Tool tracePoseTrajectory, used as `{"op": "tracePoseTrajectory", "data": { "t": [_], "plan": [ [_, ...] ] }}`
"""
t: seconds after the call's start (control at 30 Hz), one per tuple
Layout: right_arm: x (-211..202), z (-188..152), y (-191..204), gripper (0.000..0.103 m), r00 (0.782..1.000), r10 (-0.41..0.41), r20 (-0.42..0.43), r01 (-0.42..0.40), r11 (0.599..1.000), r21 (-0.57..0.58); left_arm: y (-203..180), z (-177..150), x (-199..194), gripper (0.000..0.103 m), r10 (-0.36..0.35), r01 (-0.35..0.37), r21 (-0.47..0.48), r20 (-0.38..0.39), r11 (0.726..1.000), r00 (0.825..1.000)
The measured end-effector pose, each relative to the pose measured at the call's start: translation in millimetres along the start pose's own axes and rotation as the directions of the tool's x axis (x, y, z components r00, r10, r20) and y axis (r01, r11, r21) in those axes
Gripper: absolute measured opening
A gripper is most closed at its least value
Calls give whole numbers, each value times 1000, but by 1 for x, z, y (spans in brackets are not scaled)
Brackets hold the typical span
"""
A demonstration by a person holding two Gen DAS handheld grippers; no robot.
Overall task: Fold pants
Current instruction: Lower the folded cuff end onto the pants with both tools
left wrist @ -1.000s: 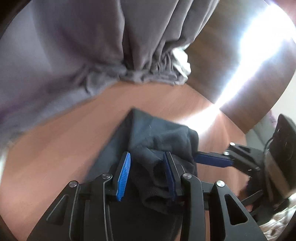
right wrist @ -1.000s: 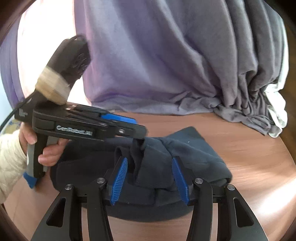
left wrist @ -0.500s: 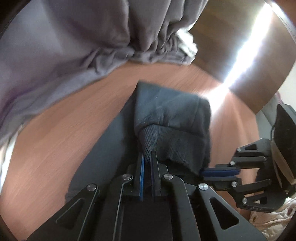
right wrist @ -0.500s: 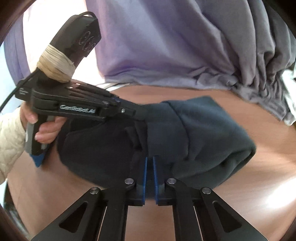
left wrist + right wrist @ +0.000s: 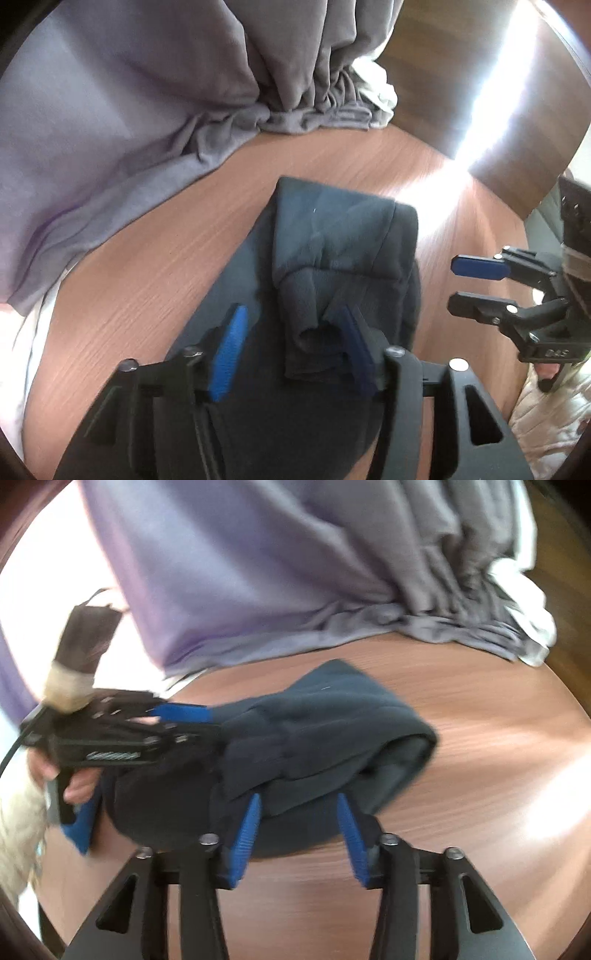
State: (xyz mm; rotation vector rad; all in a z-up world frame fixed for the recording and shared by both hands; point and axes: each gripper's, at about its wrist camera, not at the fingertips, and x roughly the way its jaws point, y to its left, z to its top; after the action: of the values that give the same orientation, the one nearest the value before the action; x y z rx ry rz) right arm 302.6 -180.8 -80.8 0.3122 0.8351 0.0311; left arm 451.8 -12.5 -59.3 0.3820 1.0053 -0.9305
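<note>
Lying folded, one pants [image 5: 332, 236], two tongs, left tongs [image 5: 291, 332] and right tongs [image 5: 299, 823], spread

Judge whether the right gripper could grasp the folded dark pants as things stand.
Probably yes: the right gripper is open at the near edge of the folded dark fleece pants on the wooden table, with nothing between them.

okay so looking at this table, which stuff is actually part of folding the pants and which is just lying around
Part of the job:
dark pants
left gripper, open
right gripper, open

Just lying about:
grey cloth
white cloth
wooden table
</note>
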Motion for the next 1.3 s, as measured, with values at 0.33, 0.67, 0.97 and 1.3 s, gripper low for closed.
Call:
{"op": "tracePoseTrajectory", "data": {
  "t": [0.33, 0.67, 0.97, 1.3],
  "plan": [
    [-2, 8, -5, 49, 997, -11, 79, 10, 1000, 12, 19, -21, 21, 52, -84, 91, -356, 37, 930, 996],
    [30, 3, -16, 49, 991, 135, -12, -132, 979, 155, 25, -32, 49, 34, -187, 171, -423, 4, 890, 982],
    [47, 1, -11, 51, 976, 216, -19, -206, 950, 234, 29, -38, 44, 10, -198, 199, -411, 46, 890, 979],
    [58, 2, -14, 42, 970, 242, 7, -231, 915, 330, 19, -32, 33, 10, -168, 185, -337, 80, 923, 983]
  ]
}}
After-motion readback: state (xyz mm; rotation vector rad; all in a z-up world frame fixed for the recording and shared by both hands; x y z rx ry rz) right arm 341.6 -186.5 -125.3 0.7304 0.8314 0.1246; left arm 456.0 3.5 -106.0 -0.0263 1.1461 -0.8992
